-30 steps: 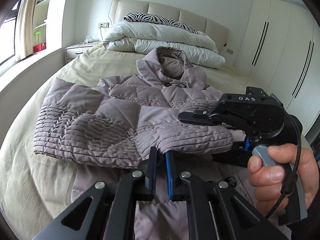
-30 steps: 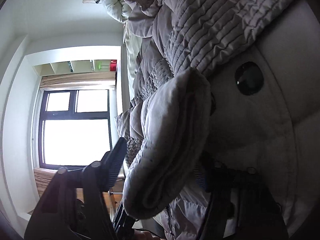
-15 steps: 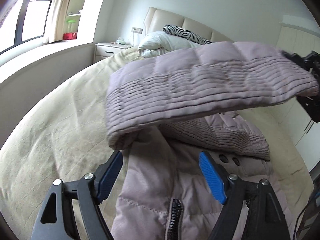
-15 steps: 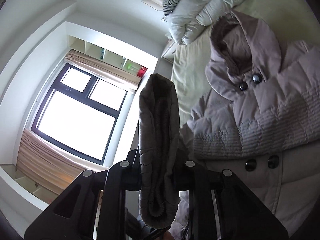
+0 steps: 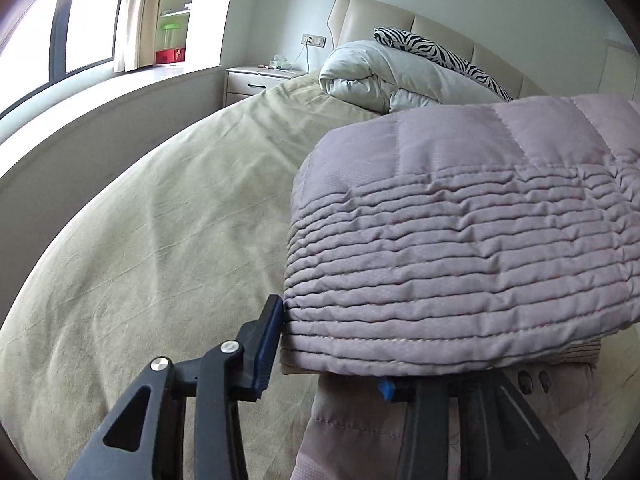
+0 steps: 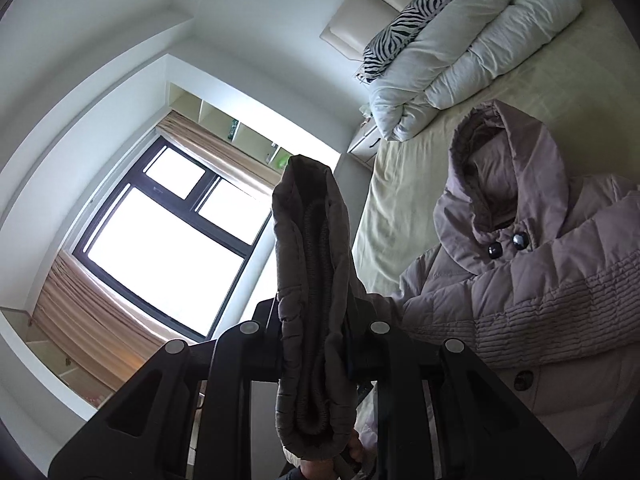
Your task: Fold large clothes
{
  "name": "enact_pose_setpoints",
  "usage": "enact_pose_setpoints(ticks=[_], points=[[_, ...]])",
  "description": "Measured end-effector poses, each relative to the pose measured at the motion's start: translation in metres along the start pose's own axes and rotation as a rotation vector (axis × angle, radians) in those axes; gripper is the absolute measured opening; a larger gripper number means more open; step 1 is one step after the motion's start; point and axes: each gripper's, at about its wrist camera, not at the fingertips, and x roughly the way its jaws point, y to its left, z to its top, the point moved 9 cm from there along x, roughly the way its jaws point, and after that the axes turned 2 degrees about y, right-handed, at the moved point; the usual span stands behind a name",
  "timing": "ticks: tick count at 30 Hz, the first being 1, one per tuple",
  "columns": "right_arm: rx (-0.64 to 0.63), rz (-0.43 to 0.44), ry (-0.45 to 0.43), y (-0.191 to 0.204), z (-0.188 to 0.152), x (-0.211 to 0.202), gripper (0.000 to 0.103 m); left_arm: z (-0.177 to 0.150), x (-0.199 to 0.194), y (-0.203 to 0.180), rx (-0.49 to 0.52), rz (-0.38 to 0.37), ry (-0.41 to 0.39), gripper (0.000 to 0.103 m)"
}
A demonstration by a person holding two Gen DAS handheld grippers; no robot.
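Quilted mauve coat (image 6: 552, 280) spread on the bed (image 5: 160, 216), one sleeve (image 5: 460, 264) lifted.
Only the right view shows the hood and the right gripper (image 6: 316, 344) clamped on the sleeve cuff (image 6: 312, 280). The left gripper (image 5: 328, 344) is closing around the sleeve's fold; its right finger is mostly hidden beneath. White duvet (image 5: 392, 76) lies by the headboard, window at left.

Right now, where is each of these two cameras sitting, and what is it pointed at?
Left wrist: on the left gripper, angled down at the bed and sleeve; jaws closing around its folded end.
Right wrist: on the right gripper, rolled, facing the window; shut on the cuff.
Shared: jacket, duvet, zebra pillow.
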Motion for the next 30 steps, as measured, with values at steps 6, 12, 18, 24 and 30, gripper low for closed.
enact_pose_setpoints(ticks=[6,12,18,24,30], points=[[0.158,-0.046,-0.102,-0.107,0.012,-0.032,0.019,-0.004,0.009,-0.014,0.082,0.03,0.0,0.043],[0.256,-0.167,-0.113,-0.216,0.007,-0.051,0.019,-0.008,0.024,-0.019,0.087,0.018,0.025,0.028],[0.377,-0.318,-0.099,-0.322,-0.022,-0.048,0.019,-0.015,0.028,-0.023,0.117,0.019,0.026,0.02],[0.341,-0.34,-0.124,-0.331,-0.021,-0.053,0.019,-0.018,0.024,-0.029,0.177,0.036,0.015,0.019],[0.204,-0.448,-0.079,-0.317,-0.004,-0.052,0.021,-0.023,0.02,-0.031,0.203,0.044,0.026,0.02]])
